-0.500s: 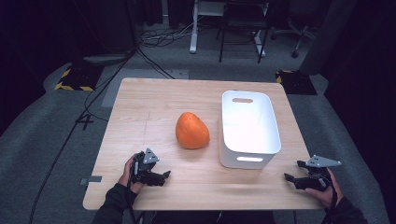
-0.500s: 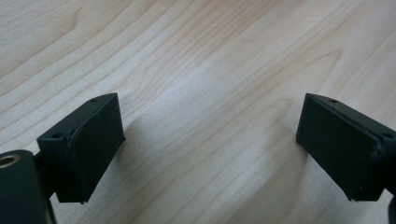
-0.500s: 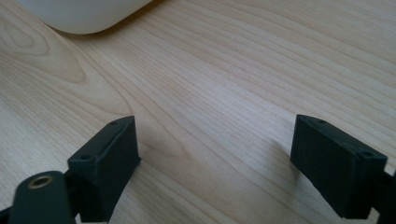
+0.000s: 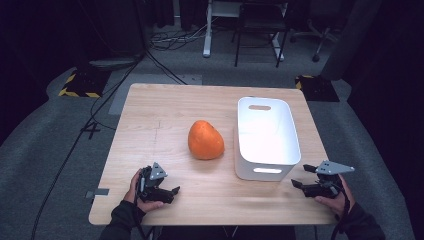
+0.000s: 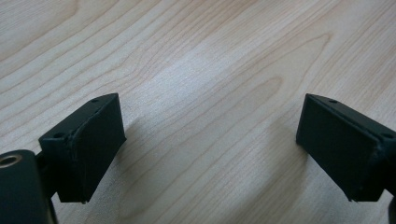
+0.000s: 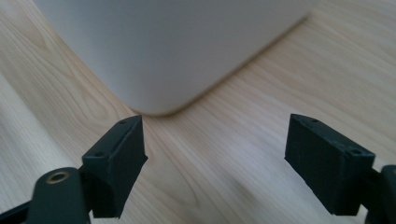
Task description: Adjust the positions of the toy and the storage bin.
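Observation:
An orange rounded fruit (image 4: 205, 140) lies near the middle of the wooden table (image 4: 165, 110). To its right stands an empty white bin (image 4: 267, 137) with handle slots. My left gripper (image 4: 172, 192) rests at the front left of the table, open, with bare wood between its jaws (image 5: 210, 140). My right gripper (image 4: 300, 176) sits at the front right corner, open, pointing at the bin's near corner (image 6: 163, 56), a short way off it.
Dark floor surrounds the table, with cables (image 4: 100, 110) running along the left side. A chair (image 4: 257, 30) and desk legs (image 4: 206, 30) stand beyond the far edge. Yellow-black striped blocks (image 4: 77, 90) lie on the floor at back left.
Both grippers stay about where they were; the right one has shifted slightly. Fruit and bin have not moved.

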Motion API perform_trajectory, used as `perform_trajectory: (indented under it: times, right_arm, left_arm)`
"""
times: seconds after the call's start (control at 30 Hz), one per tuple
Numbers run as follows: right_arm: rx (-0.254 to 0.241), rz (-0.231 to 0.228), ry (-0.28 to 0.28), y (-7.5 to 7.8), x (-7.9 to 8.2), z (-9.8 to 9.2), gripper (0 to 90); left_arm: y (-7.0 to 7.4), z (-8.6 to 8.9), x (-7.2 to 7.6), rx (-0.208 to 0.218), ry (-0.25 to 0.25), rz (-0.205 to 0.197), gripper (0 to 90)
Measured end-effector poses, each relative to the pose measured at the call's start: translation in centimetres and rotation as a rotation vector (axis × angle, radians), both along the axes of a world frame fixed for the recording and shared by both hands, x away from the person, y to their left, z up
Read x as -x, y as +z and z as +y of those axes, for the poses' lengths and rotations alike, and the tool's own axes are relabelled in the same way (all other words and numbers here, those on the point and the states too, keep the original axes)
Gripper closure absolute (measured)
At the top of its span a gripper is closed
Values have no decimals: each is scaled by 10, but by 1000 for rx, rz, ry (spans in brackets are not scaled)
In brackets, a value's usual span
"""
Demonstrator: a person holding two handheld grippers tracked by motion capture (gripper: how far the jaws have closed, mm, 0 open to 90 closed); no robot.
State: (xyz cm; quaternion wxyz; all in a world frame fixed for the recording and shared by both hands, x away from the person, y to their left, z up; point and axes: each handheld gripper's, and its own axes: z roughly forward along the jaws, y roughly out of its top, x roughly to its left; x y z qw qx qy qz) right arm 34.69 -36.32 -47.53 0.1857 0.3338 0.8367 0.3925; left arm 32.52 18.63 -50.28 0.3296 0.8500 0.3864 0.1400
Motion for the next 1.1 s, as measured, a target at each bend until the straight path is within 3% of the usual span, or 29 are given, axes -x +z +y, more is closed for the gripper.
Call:
perform_trajectory:
  times: [0.13,0.2,0.37,0.73,0.93,1.07,1.1]
  right_arm:
    - [6,-32,30,7,-6,18,197]
    - [4,-16,58,8,-9,25,169]
    - [1,-36,95,12,-11,42,156]
    - [-4,-49,41,11,-24,61,200]
    - [26,-52,36,7,-24,59,252]
    - [46,-45,19,2,-20,48,252]
    - [67,-24,10,-4,-17,35,251]
  left_arm:
    - [0,0,0,0,0,0,81]
    - [0,0,0,1,0,-1,81]
    - [0,0,0,1,1,-1,81]
    - [0,0,0,2,1,1,81]
    - [0,-1,0,7,2,11,81]
    - [0,-2,-2,-2,19,-7,81]
    - [0,-4,-3,4,22,3,81]
